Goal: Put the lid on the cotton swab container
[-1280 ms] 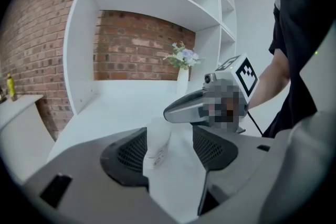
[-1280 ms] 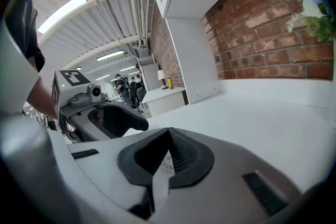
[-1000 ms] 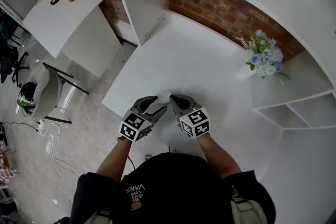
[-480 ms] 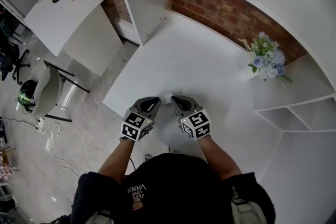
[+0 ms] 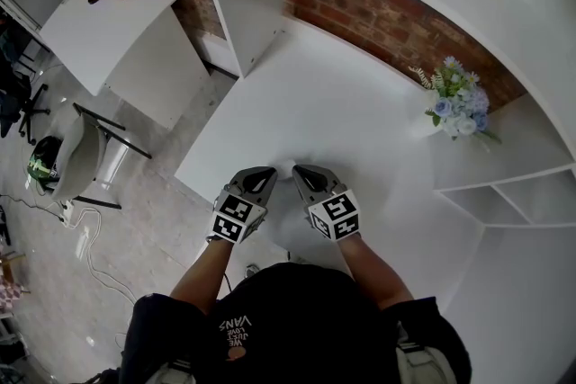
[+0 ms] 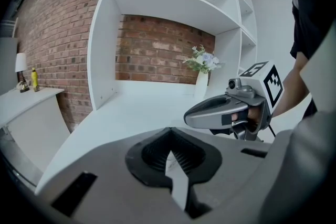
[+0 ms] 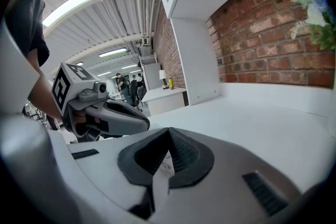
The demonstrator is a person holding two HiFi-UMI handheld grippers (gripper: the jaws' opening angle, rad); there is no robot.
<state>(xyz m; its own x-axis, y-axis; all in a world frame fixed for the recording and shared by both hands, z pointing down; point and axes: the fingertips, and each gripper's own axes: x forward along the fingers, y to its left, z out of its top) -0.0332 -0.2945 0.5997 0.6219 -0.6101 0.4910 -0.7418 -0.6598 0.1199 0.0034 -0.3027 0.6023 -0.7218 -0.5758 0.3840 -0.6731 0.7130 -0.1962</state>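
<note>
Head view: right tool [image 5: 301,174] shut, left tool [image 5: 266,176] just closed, perhaps on a small white piece [image 5: 286,165]; thin grip may slip.

Head view, lower centre: pale print on my black shirt [image 5: 270,310], upside down from here. Biggest word reads "VANS"; smaller lines next to it too small to read.
Marker cube [image 5: 228,220] on my left gripper [image 5: 268,175], and its twin on my right gripper [image 5: 299,173]: black-and-white square codes only.
Right gripper view, centre: white piece [image 7: 166,164] clamped between pads carries faint print, unreadable.
</note>
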